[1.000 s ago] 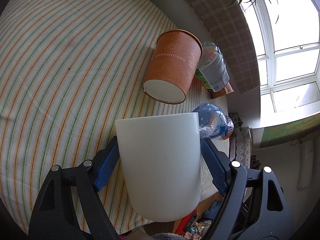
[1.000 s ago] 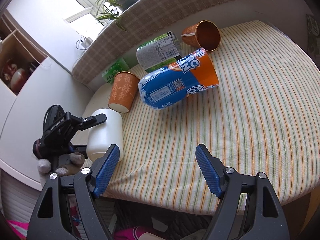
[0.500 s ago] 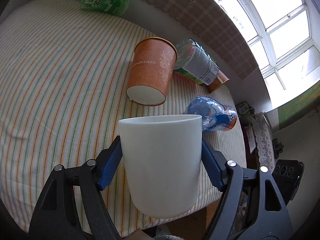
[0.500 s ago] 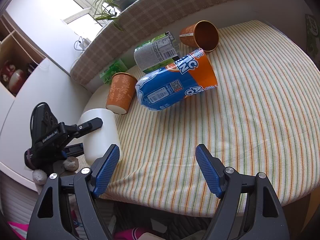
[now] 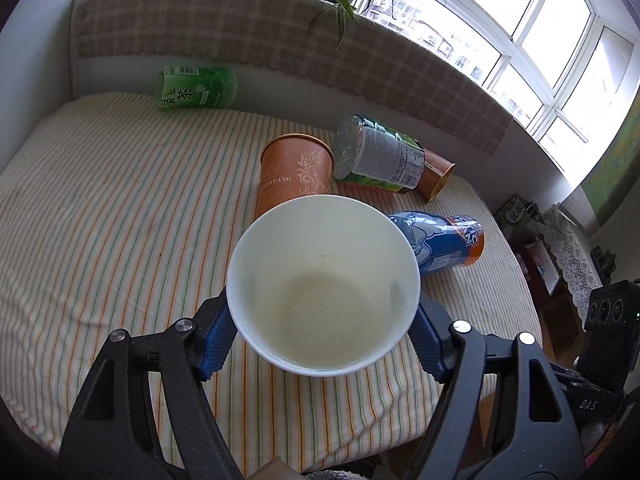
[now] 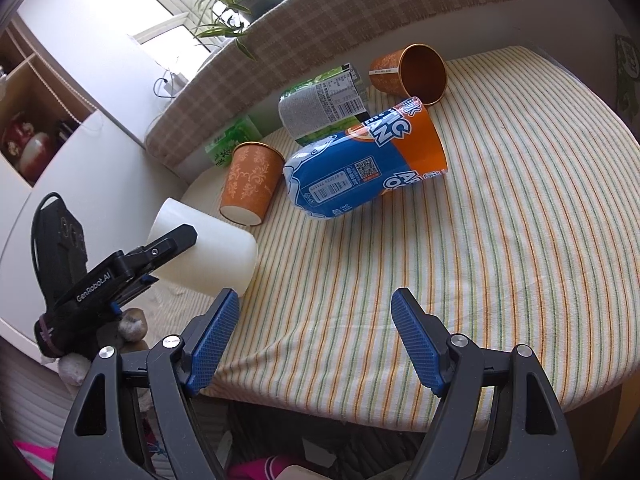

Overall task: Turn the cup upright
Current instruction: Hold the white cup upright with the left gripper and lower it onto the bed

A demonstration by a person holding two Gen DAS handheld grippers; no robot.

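Observation:
My left gripper (image 5: 322,330) is shut on a plain white cup (image 5: 324,280), its blue pads pressing both sides. The cup's open mouth faces the left wrist camera, showing the empty inside. In the right wrist view the white cup (image 6: 204,250) is held tilted above the table's left edge, mouth up and to the left, with the left gripper (image 6: 160,248) clamped on it. My right gripper (image 6: 314,338) is open and empty over the table's near edge.
On the striped tablecloth (image 5: 100,220) stand an upside-down orange paper cup (image 5: 294,174), a lying blue-orange bottle (image 6: 360,172), a lying green-labelled bottle (image 6: 322,102), a lying orange cup (image 6: 416,72) and a green tea carton (image 5: 196,88). A checked ledge with a plant runs behind.
The left gripper has tilted the white cup so its mouth now faces the camera instead of showing its side. The right gripper has stayed in place.

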